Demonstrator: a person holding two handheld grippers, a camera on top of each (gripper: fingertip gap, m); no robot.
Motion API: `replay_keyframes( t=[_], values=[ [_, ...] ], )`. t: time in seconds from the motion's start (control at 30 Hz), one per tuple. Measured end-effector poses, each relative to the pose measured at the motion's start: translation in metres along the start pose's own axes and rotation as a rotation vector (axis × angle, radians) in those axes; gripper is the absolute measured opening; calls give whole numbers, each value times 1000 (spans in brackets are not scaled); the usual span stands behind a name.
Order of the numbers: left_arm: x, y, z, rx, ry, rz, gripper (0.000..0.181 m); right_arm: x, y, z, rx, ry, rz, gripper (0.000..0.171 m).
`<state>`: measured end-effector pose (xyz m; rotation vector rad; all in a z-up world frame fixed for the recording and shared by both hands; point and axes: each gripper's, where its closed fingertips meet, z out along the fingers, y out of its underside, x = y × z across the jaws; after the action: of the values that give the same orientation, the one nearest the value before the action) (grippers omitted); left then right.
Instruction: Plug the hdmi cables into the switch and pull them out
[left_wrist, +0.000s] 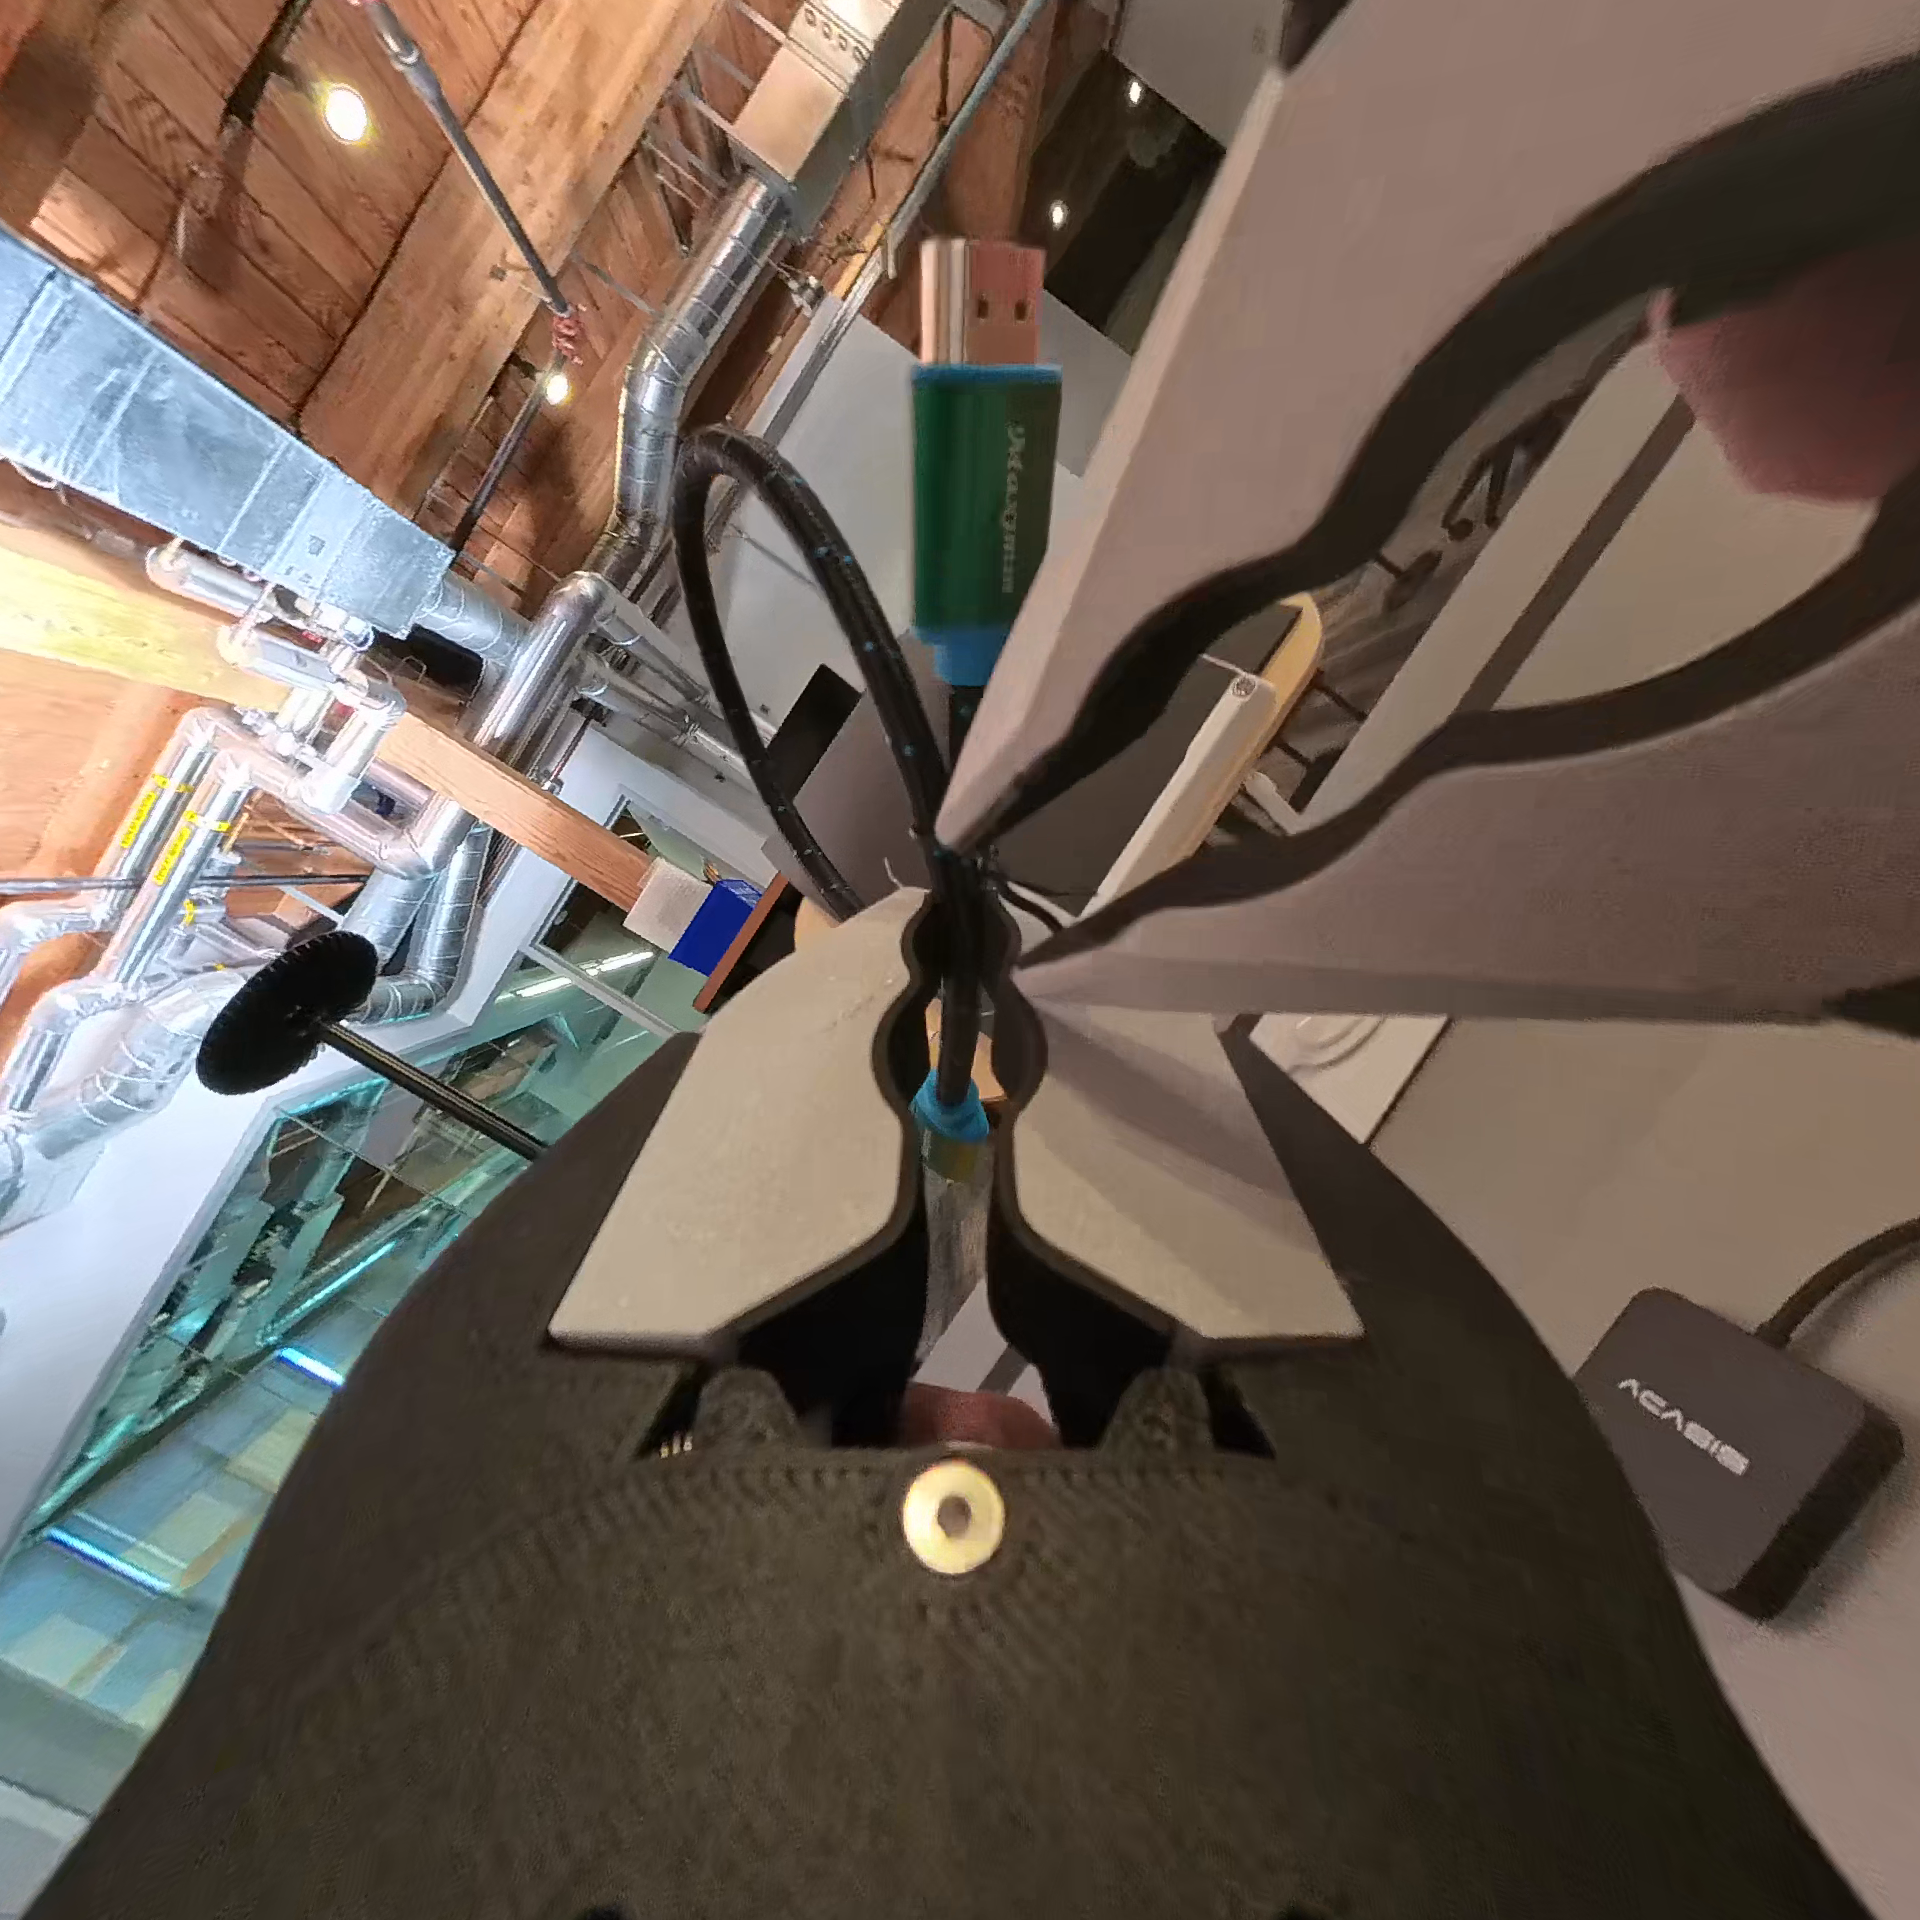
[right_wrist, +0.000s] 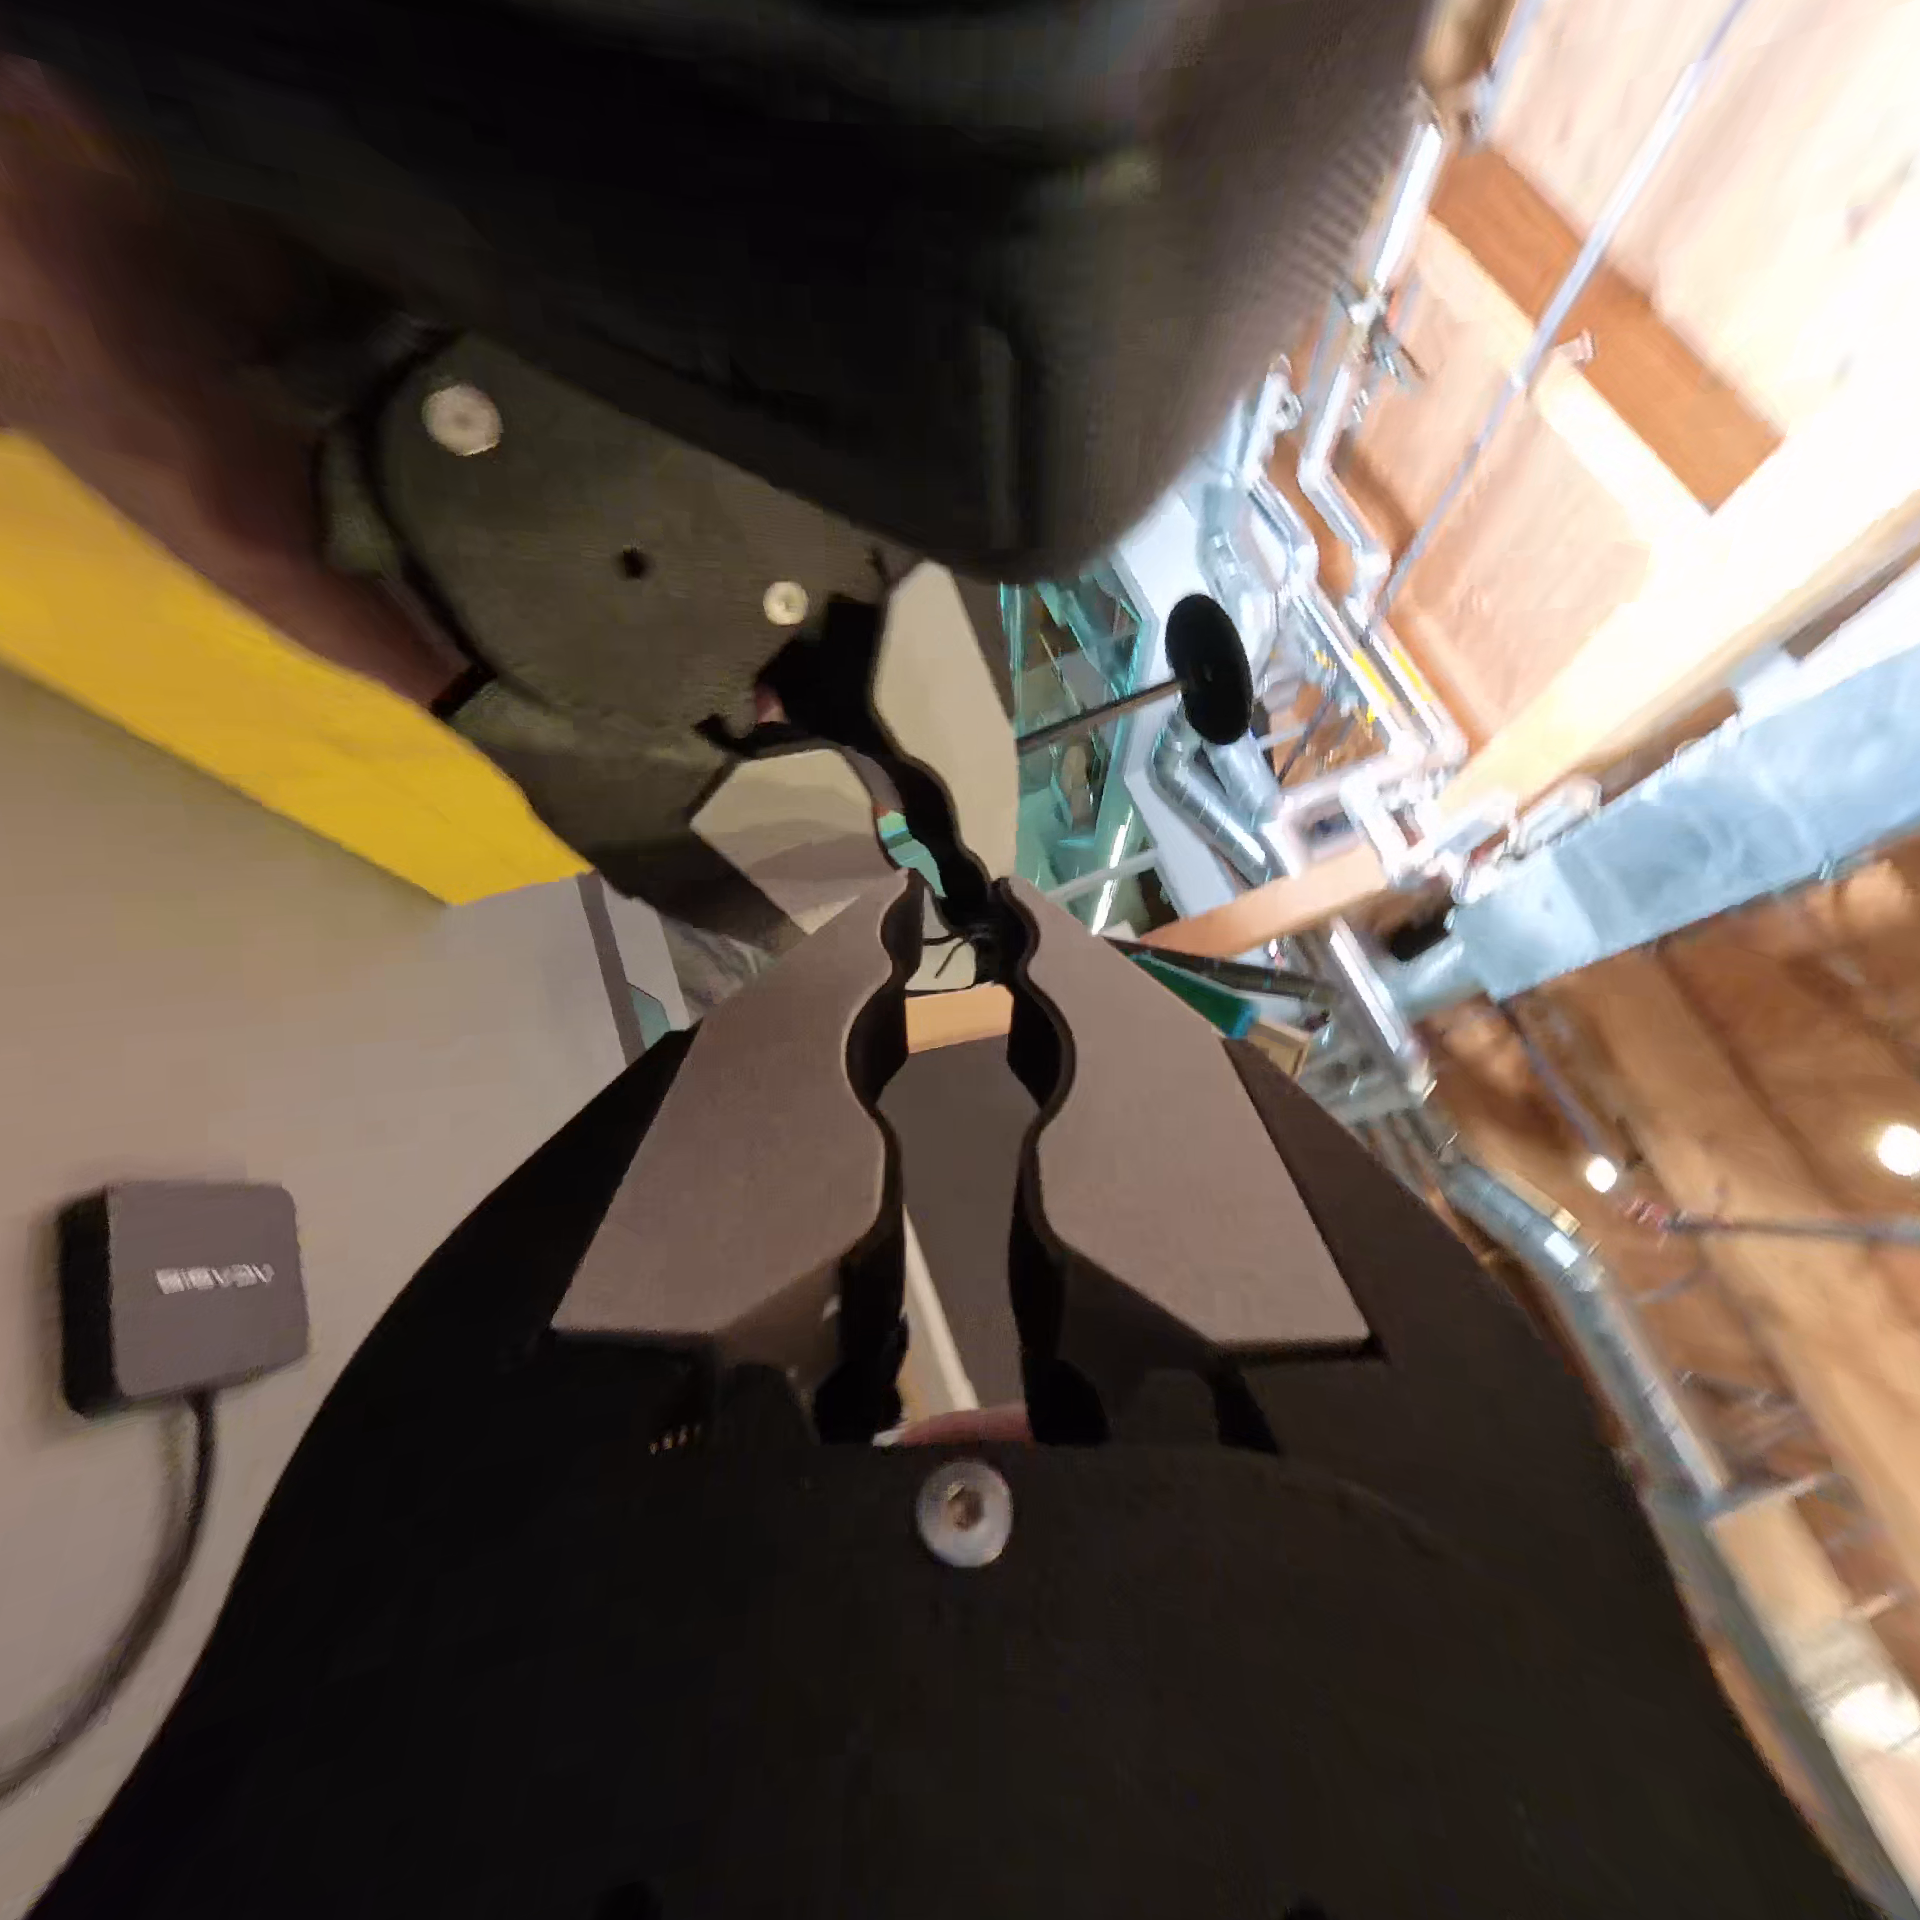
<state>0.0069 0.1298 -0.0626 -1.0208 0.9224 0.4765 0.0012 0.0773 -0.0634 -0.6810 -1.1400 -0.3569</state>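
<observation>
Left gripper (left_wrist: 961, 925) closed on a black braided cable (left_wrist: 727, 665), pinched just above a blue collar (left_wrist: 948, 1117) between the fingers. Beyond the fingertips, cable looped up and over, ending in a green plug (left_wrist: 977, 499) with a bare metal tip pointing up, held in the air well above the tabletop (left_wrist: 1558, 1164). Right gripper (left_wrist: 1039, 894) coming in from the upper right in the left wrist view, tips meeting the same cable at the pinch point, touching the left gripper's tips.

In the right wrist view, right gripper (right_wrist: 961, 914) closed at its tips on a tangle of thin black cable (right_wrist: 971, 940), wavy inner edges gaping behind the tips. Left gripper (right_wrist: 935, 831) facing it from above, tips touching. Green plug (right_wrist: 1205, 997) only partly visible behind the right finger.

Small dark grey box (left_wrist: 1735, 1455) flat on the pale tabletop (right_wrist: 312, 1039), near its lower right edge in the left wrist view, with its own dark lead (right_wrist: 156, 1558) trailing off; same box (right_wrist: 182, 1294) at lower left in the right wrist view, well apart from both grippers. No cable visibly joined to it other than that lead.
</observation>
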Motion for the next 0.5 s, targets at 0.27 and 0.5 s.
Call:
replay_keyframes(
  t=[0.27, 0.5],
  values=[
    [14, 13, 6, -104, 97, 172, 6, -4, 21, -4, -52, -141, -202, 11],
    [22, 24, 7, -185, 162, 259, 5, -18, 27, -1, -62, -245, -286, 16]
  ],
)
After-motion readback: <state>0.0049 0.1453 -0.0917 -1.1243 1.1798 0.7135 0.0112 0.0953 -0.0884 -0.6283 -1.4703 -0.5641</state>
